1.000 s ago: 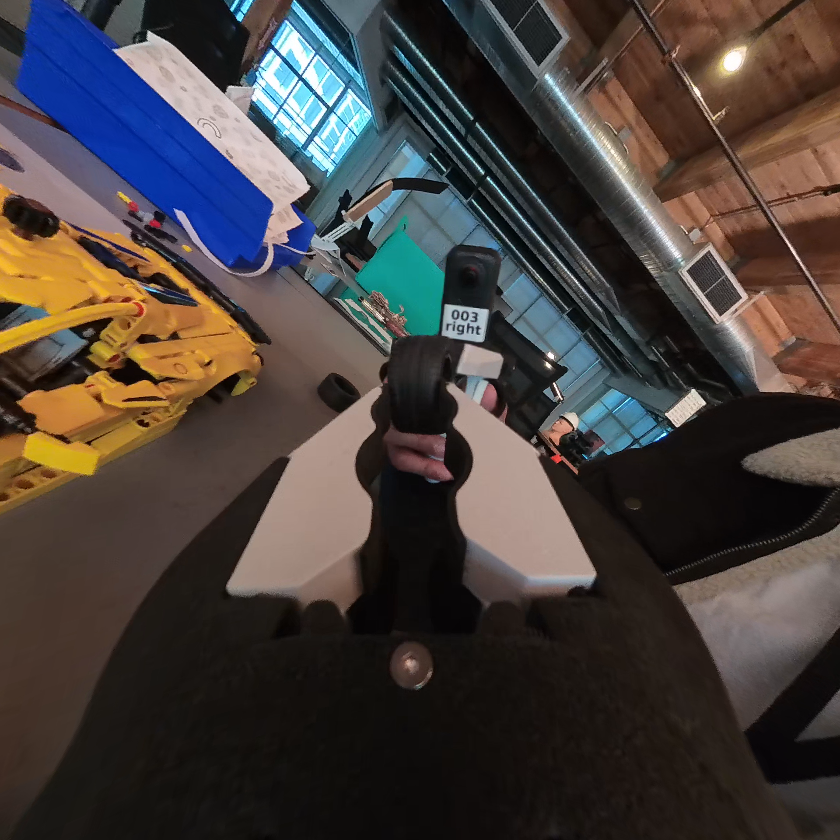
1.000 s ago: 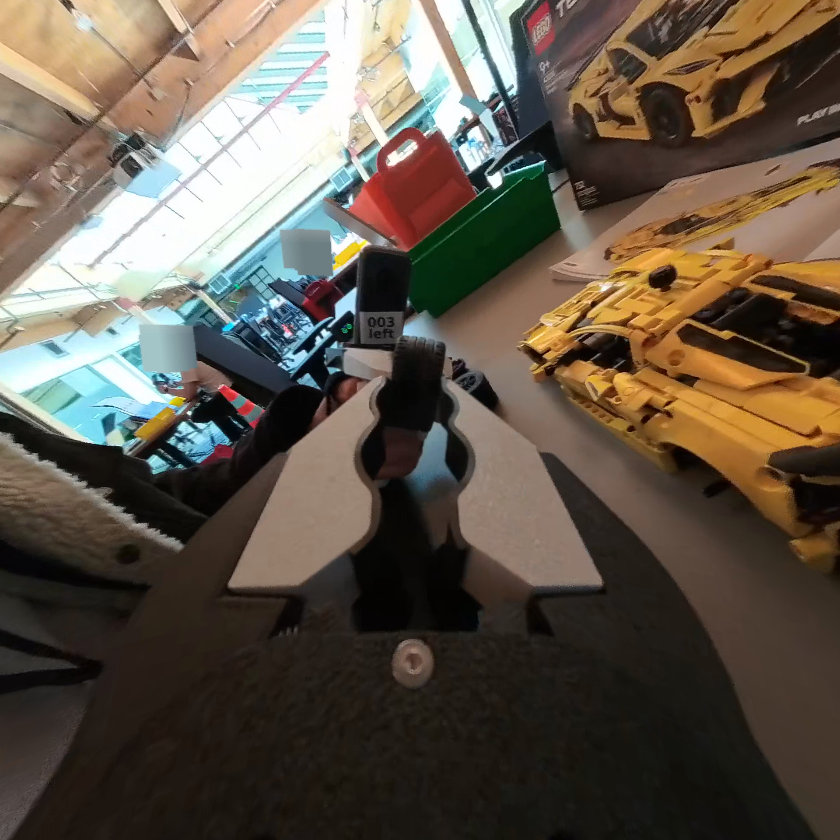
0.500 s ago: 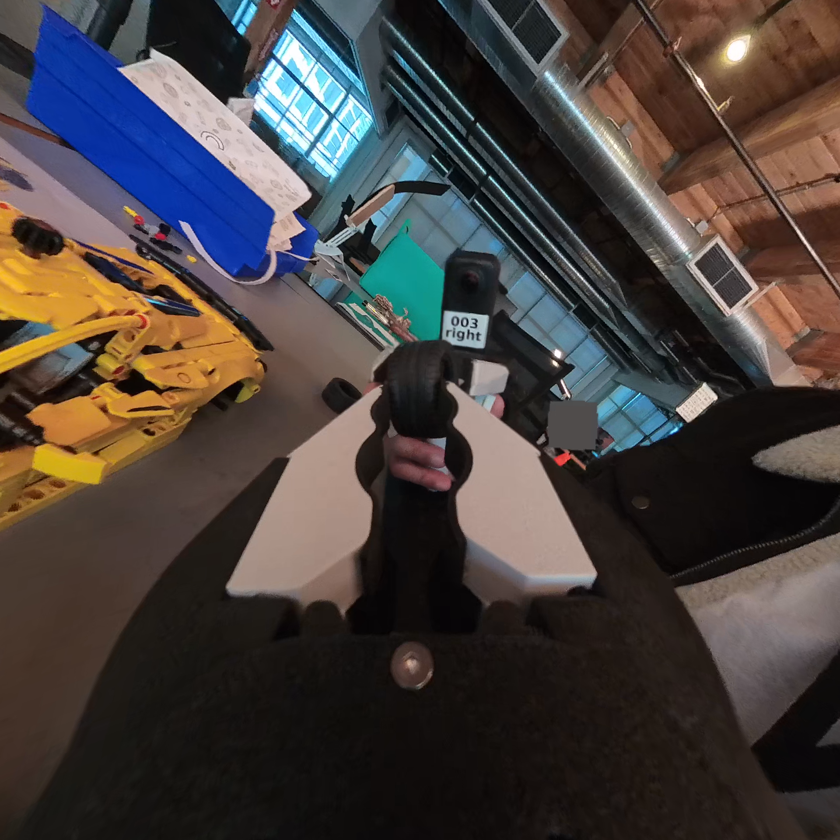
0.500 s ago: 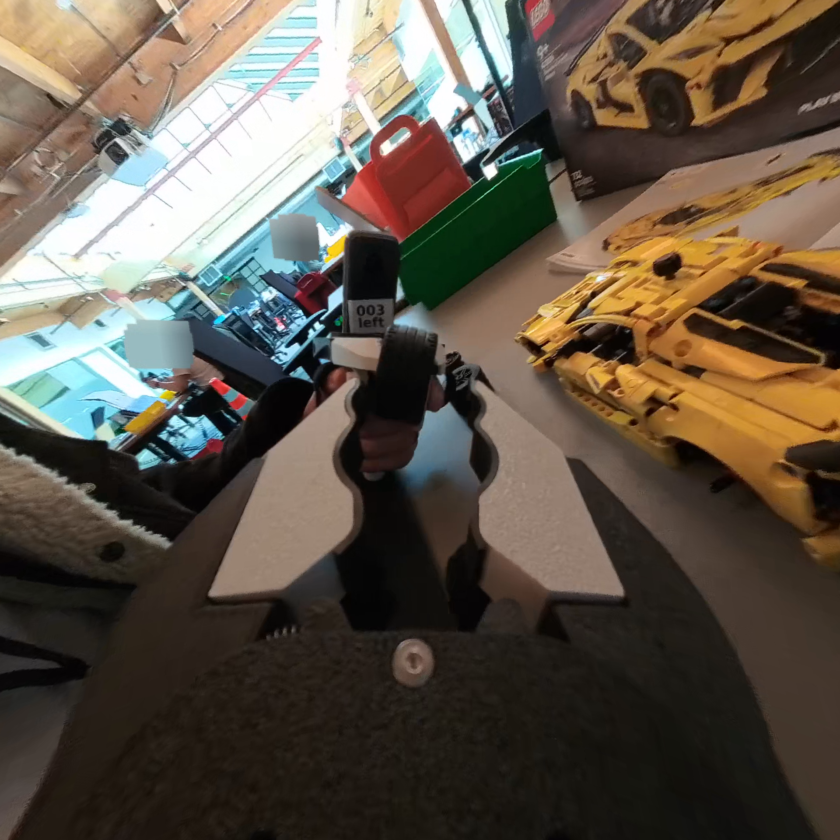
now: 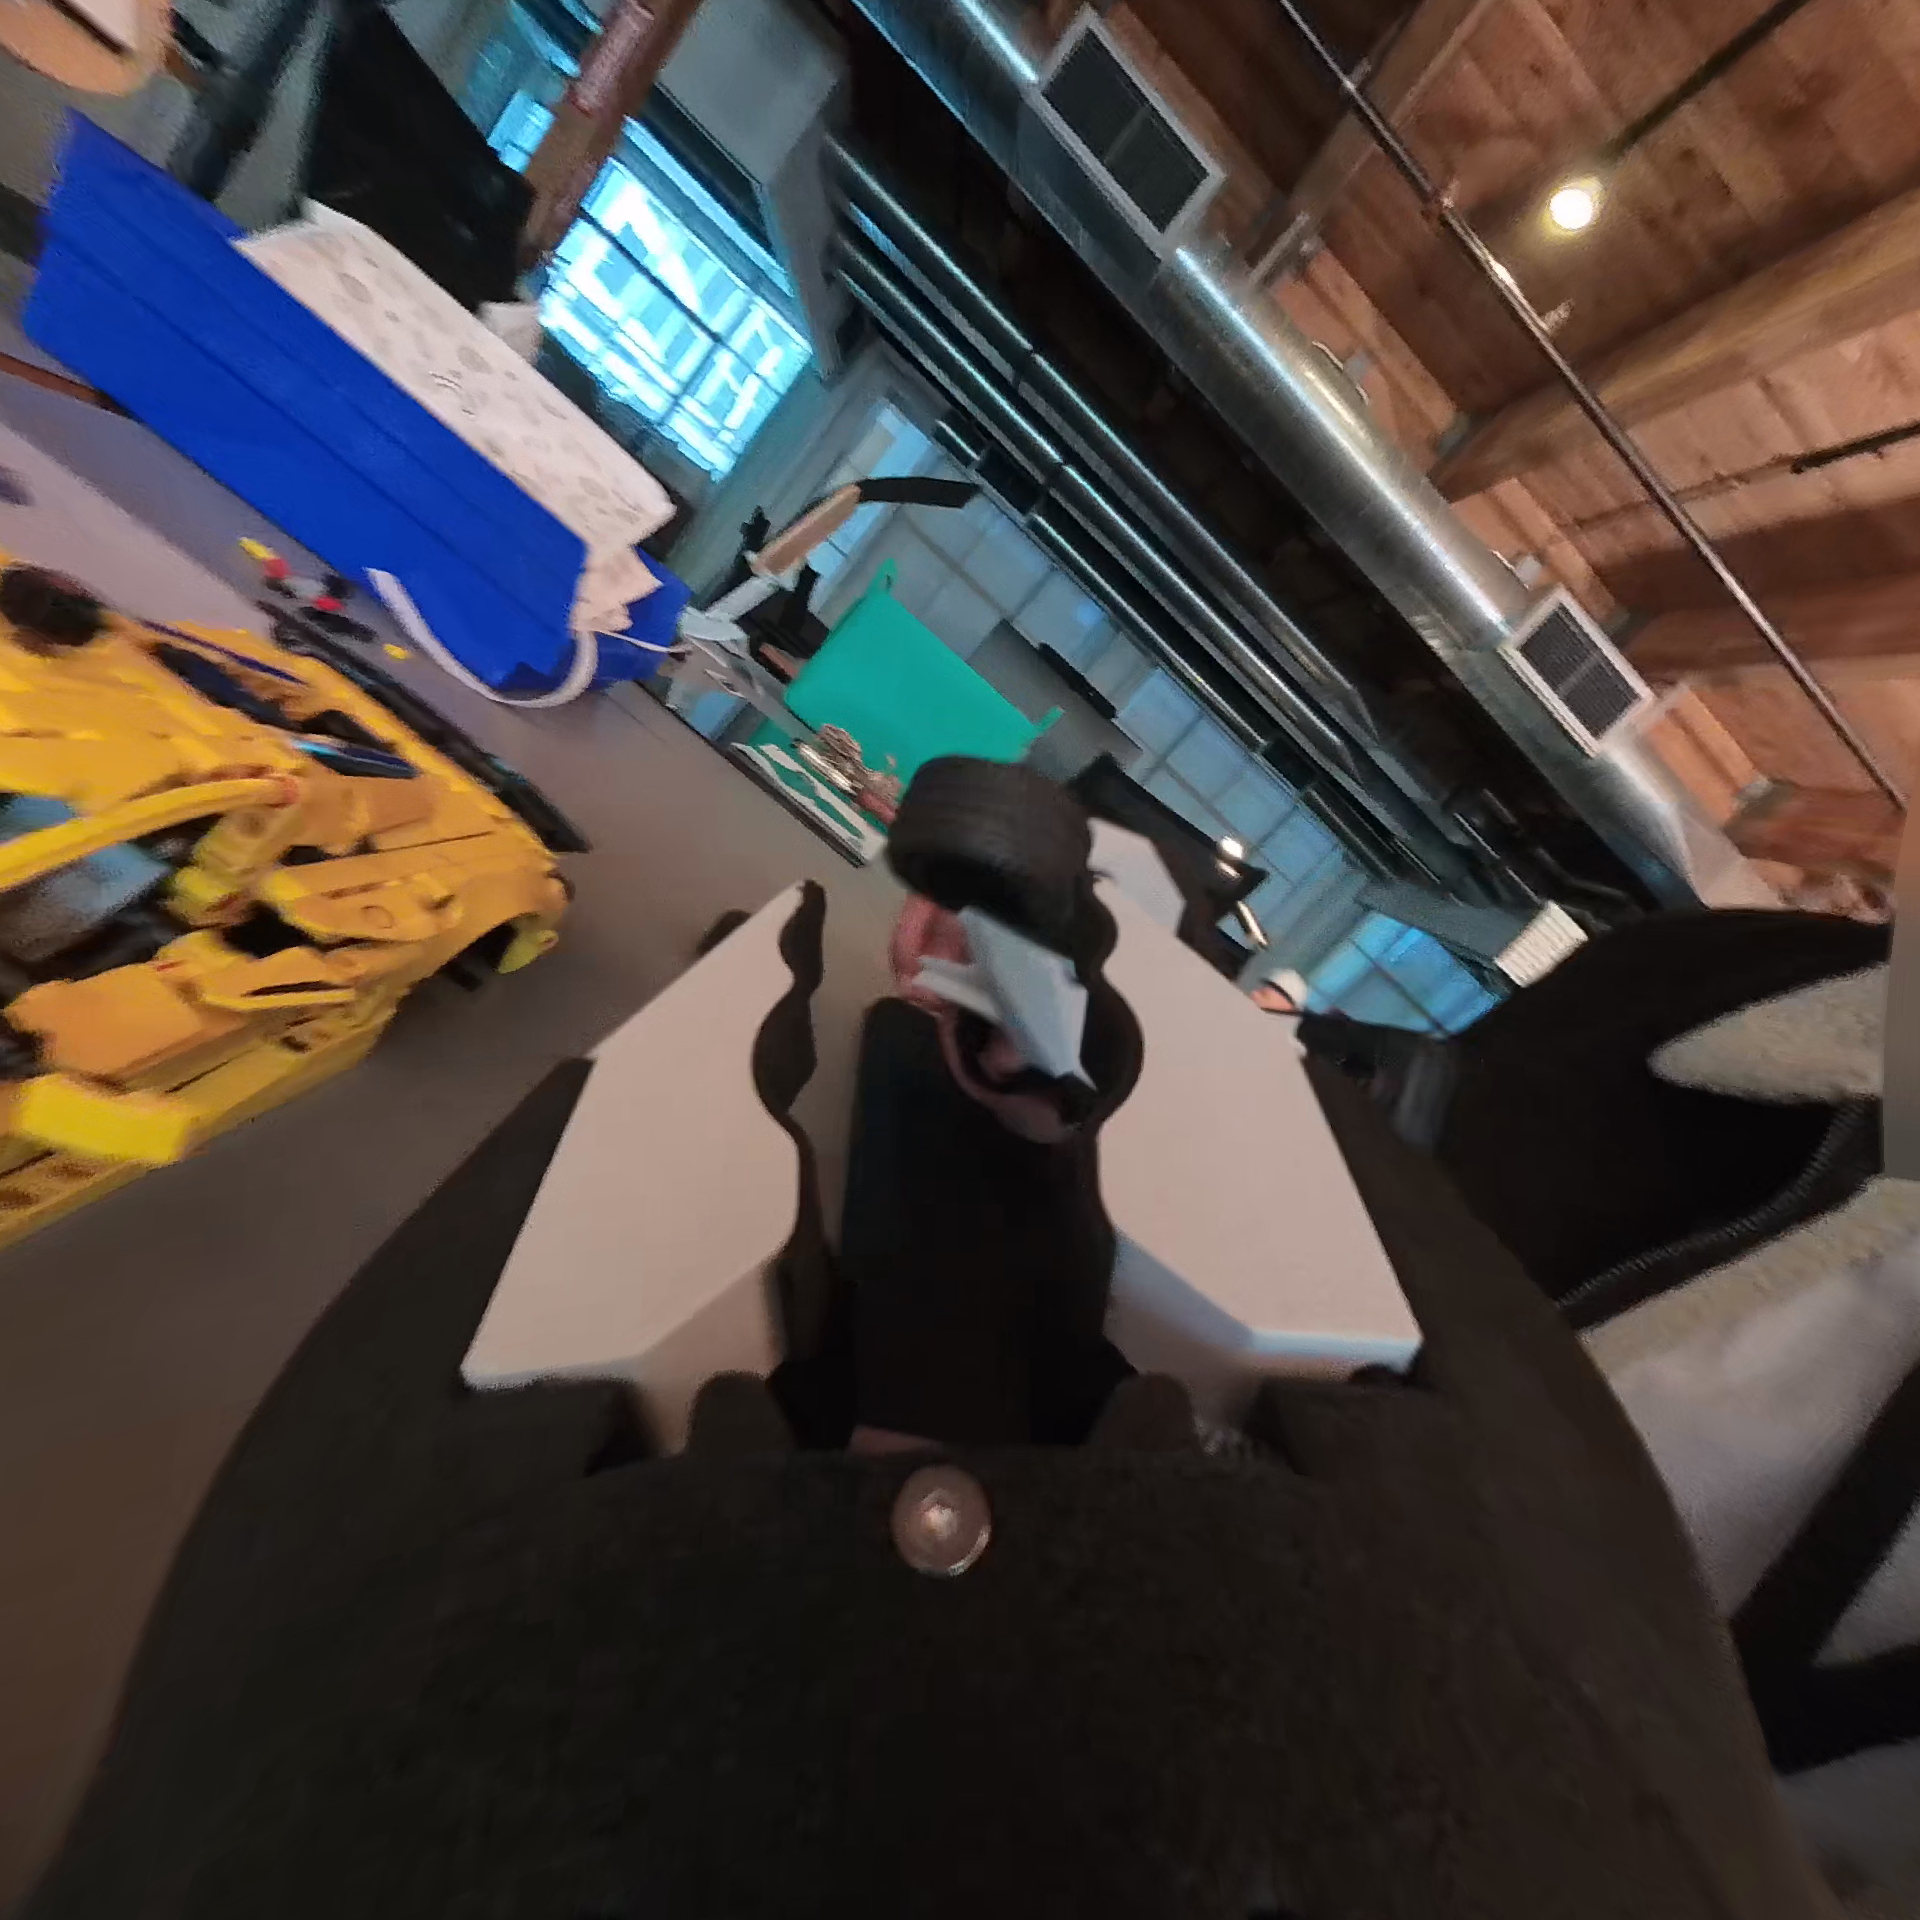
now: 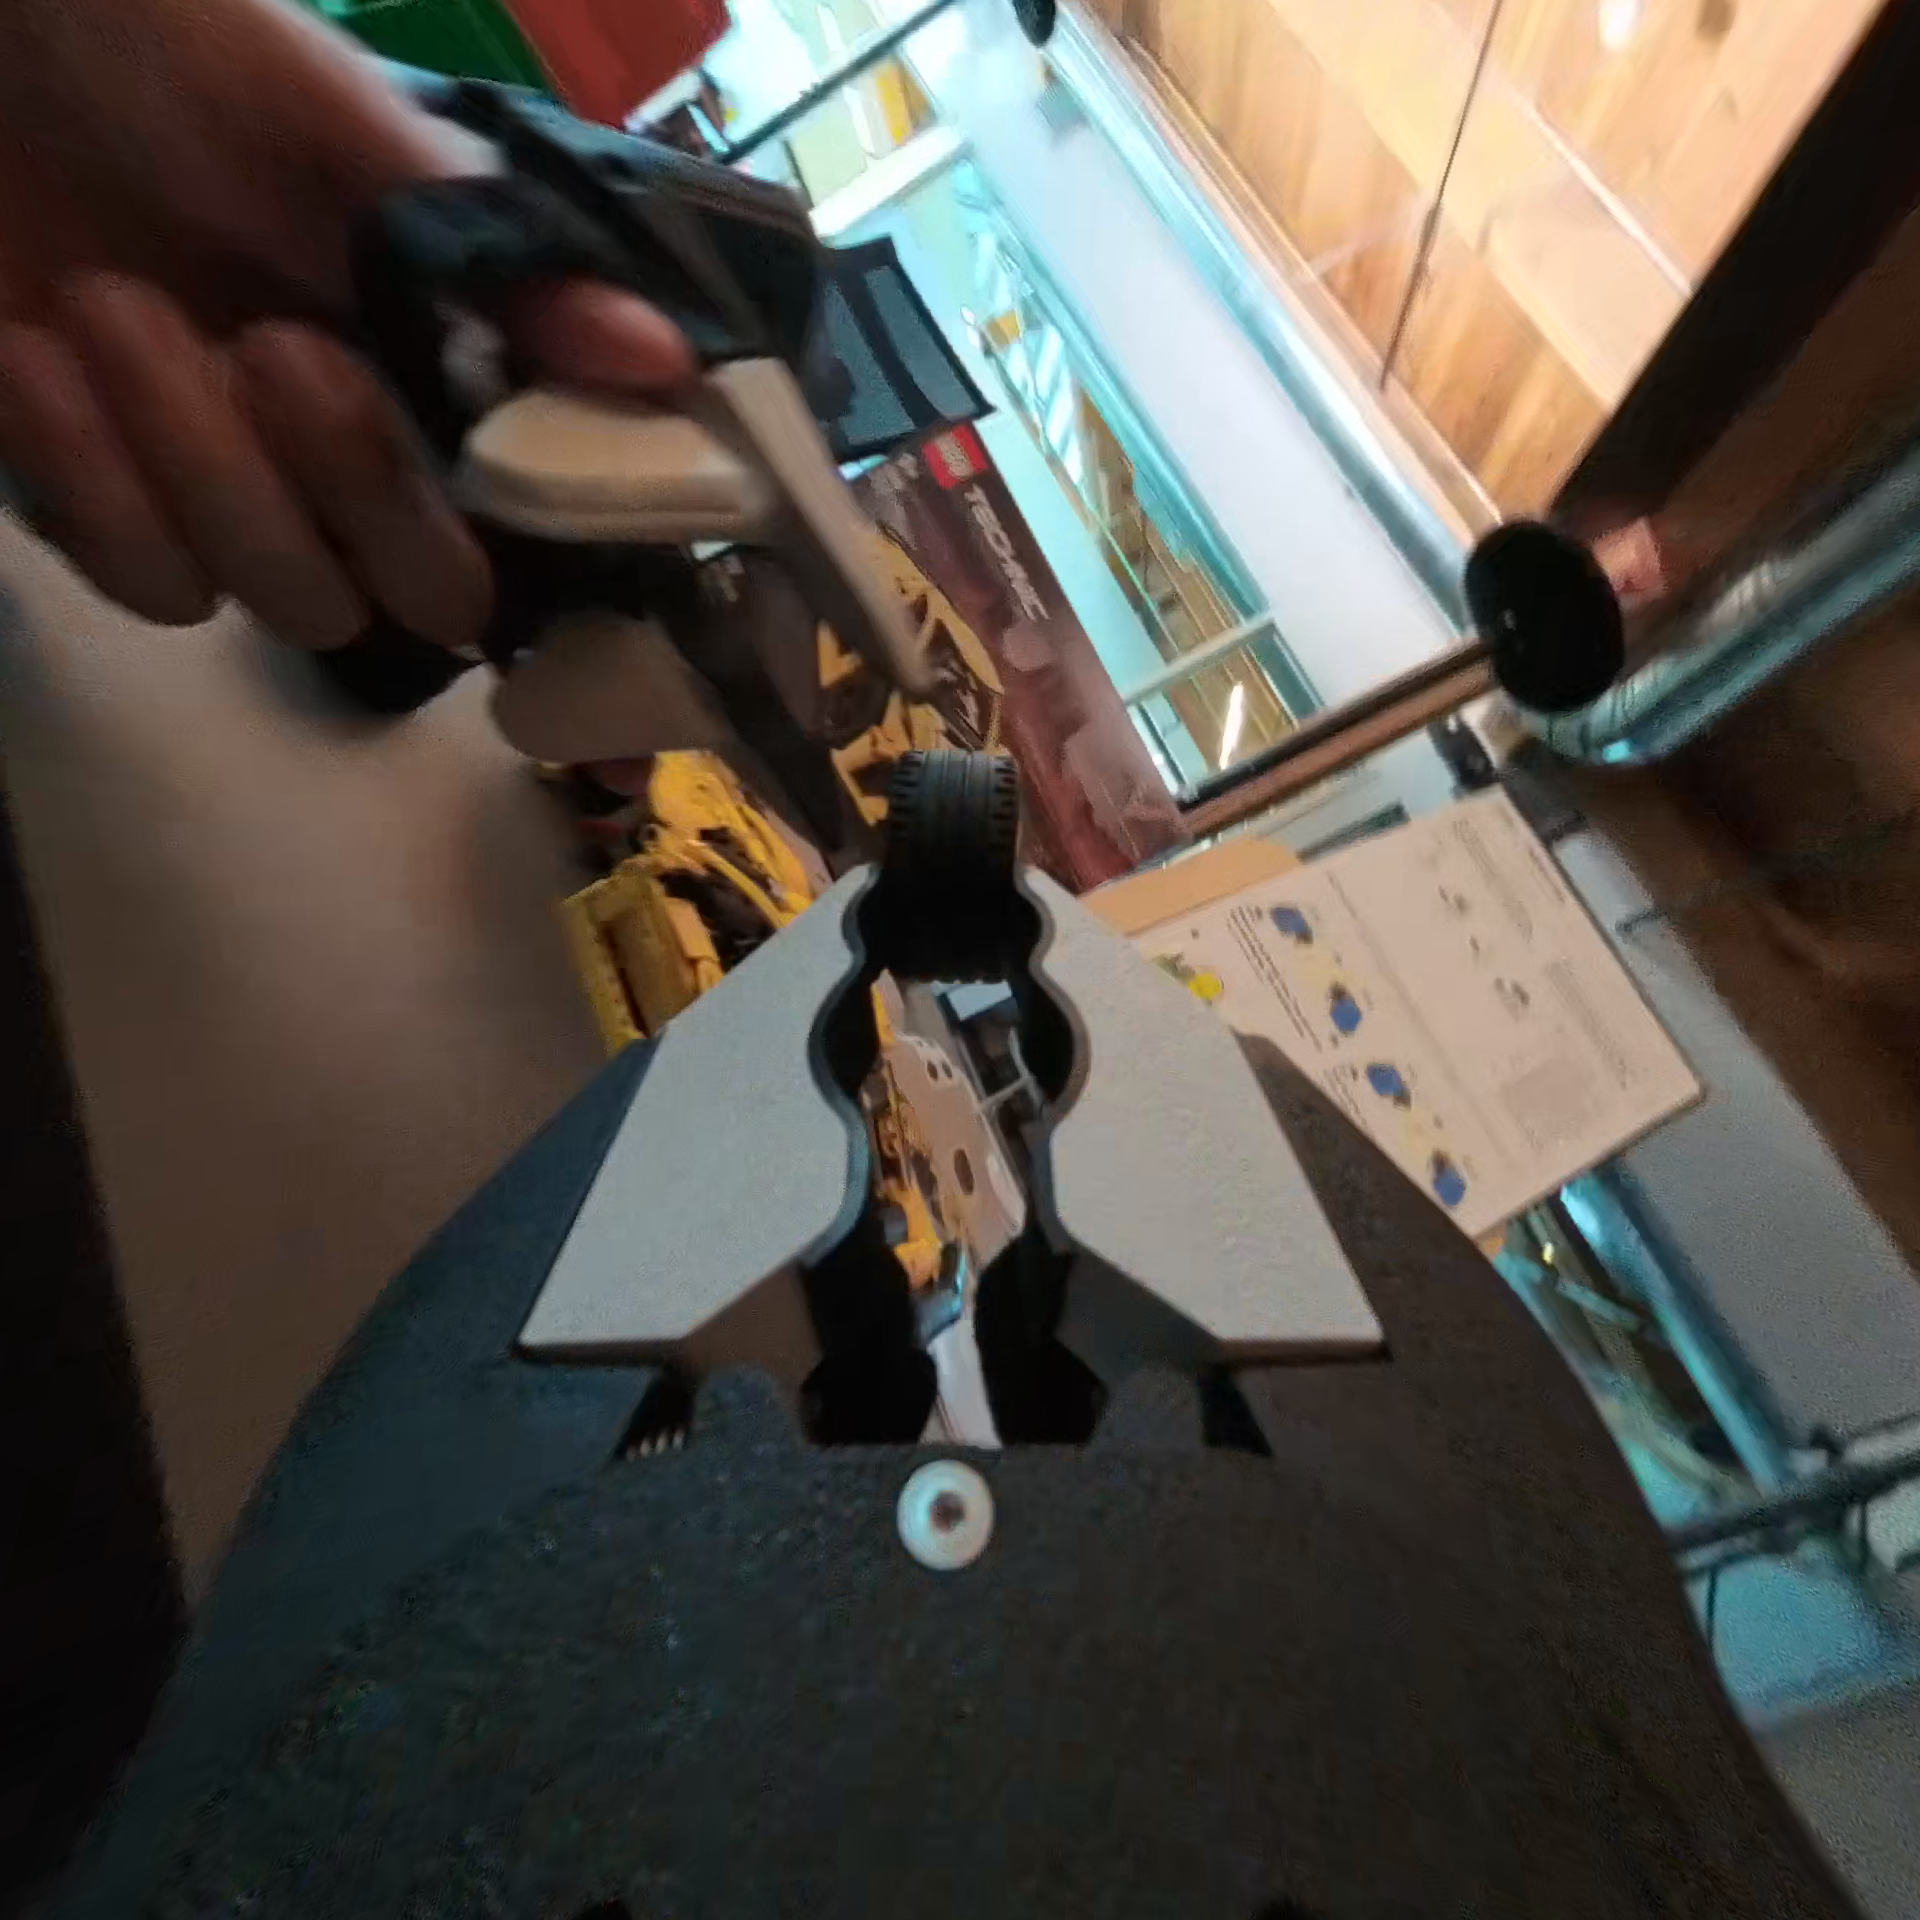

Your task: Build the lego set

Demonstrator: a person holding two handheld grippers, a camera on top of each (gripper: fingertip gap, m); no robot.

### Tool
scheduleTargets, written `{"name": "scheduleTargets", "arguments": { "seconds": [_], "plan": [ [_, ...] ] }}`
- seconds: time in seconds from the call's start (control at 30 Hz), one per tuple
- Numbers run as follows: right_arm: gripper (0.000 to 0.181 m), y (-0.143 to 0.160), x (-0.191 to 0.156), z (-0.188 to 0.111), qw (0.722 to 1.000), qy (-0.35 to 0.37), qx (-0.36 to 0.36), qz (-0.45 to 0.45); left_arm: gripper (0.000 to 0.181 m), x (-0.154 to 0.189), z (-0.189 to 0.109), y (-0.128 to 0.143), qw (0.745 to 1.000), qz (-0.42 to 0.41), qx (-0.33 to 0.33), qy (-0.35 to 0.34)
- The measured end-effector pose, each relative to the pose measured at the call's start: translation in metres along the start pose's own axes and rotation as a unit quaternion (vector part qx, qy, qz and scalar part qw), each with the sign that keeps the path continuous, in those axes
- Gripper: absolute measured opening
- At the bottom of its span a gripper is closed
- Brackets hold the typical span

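Observation:
A black rubber tyre [image 6: 951,831] is clamped between the tips of my right gripper [image 6: 951,883], which is held up in the air. The left wrist view shows the same tyre [image 5: 982,831] just beyond my left gripper [image 5: 951,904], whose jaws stand open and apart from it. The right gripper's pale fingers [image 5: 1023,997] hold the tyre there. The yellow lego car [image 5: 260,883] sits on the grey table [image 5: 208,1351] to the left. It also shows behind the tyre in the right wrist view [image 6: 675,914]. The picture is blurred by motion.
A blue bin [image 5: 312,416] with white paper stands behind the car, with small loose parts beside it. In the right wrist view are the set's box [image 6: 997,665], an instruction sheet [image 6: 1455,1018], and a hand [image 6: 208,364] holding the left gripper at upper left. The grippers are tip to tip, or close to it.
The left gripper held the tyre and has now opened and let it go. The right gripper opened, then shut on the tyre, and has swung round so its view has turned.

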State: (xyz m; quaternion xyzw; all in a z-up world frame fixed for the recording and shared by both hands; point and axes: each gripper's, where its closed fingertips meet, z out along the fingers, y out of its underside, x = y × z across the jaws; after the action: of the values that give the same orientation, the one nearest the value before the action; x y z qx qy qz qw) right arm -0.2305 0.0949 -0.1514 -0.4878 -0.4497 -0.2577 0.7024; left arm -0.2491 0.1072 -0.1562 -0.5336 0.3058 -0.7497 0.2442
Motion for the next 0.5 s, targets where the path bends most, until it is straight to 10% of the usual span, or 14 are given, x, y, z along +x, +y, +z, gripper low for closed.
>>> {"name": "scheduleTargets", "arguments": {
  "seconds": [0.33,0.5],
  "plan": [
    [0.022,-0.017,-0.017,0.0,0.987,0.016,0.018,-0.157,0.041,0.019,0.008,0.018,0.998,0.021,-0.05,0.041],
    [0.023,-0.022,-0.021,-0.003,0.997,-0.002,0.037,-0.061,0.032,0.025,0.007,0.02,0.996,0.022,-0.058,0.057]
  ]
}}
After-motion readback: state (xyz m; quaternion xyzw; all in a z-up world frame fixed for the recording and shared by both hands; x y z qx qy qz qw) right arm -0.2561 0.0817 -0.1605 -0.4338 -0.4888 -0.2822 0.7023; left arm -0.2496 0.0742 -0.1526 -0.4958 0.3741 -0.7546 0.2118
